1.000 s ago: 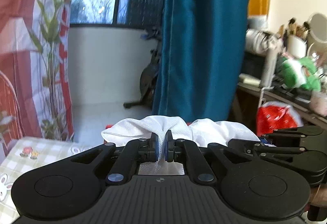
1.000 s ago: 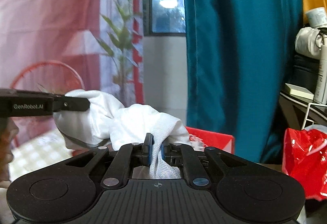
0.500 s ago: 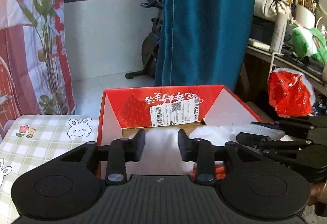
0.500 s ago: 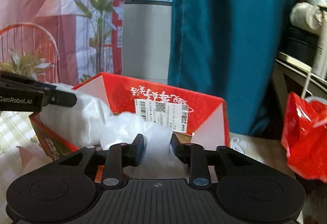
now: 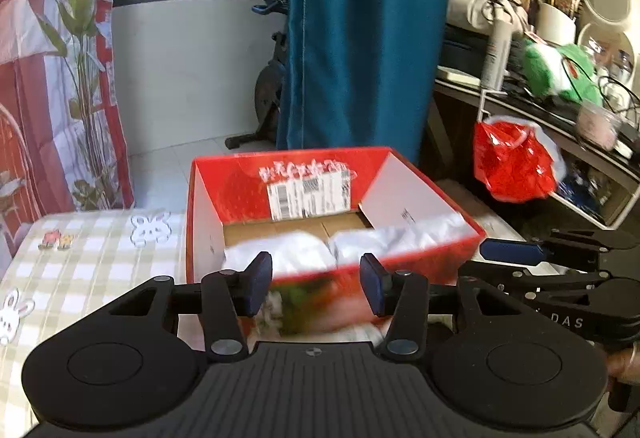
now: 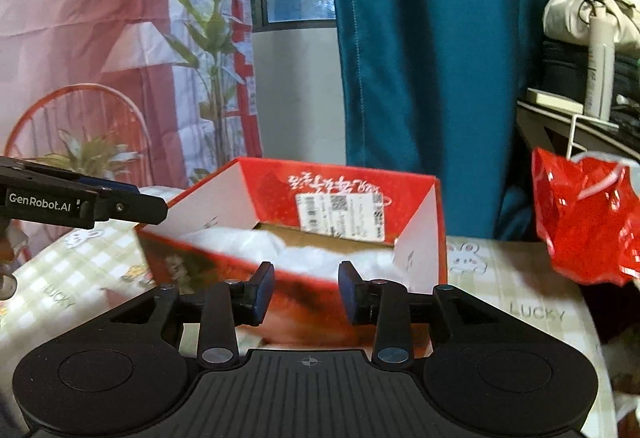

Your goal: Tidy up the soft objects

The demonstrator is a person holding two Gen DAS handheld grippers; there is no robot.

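Note:
A white cloth [image 5: 304,252] [image 6: 320,256] lies crumpled inside a red cardboard box [image 5: 424,194] [image 6: 420,222] on a checked tablecloth. My left gripper [image 5: 316,288] hangs just in front of the box's near wall, its jaws opening, with nothing between them. My right gripper [image 6: 306,292] is also before the near wall, jaws opening and empty. Each gripper shows at the edge of the other's view: the right one [image 5: 516,252] at the box's right corner, the left one [image 6: 132,204] at its left corner.
The checked tablecloth [image 5: 80,250] with rabbit prints lies under the box. A red plastic bag [image 5: 512,166] [image 6: 584,218] hangs from a cluttered shelf [image 5: 560,110] at the right. A blue curtain [image 5: 360,38] hangs behind the box.
Both grippers, shut on the white cloth a second ago, have let go; the cloth dropped into the red box. Both have since drawn back toward the box's near wall, jaws wider.

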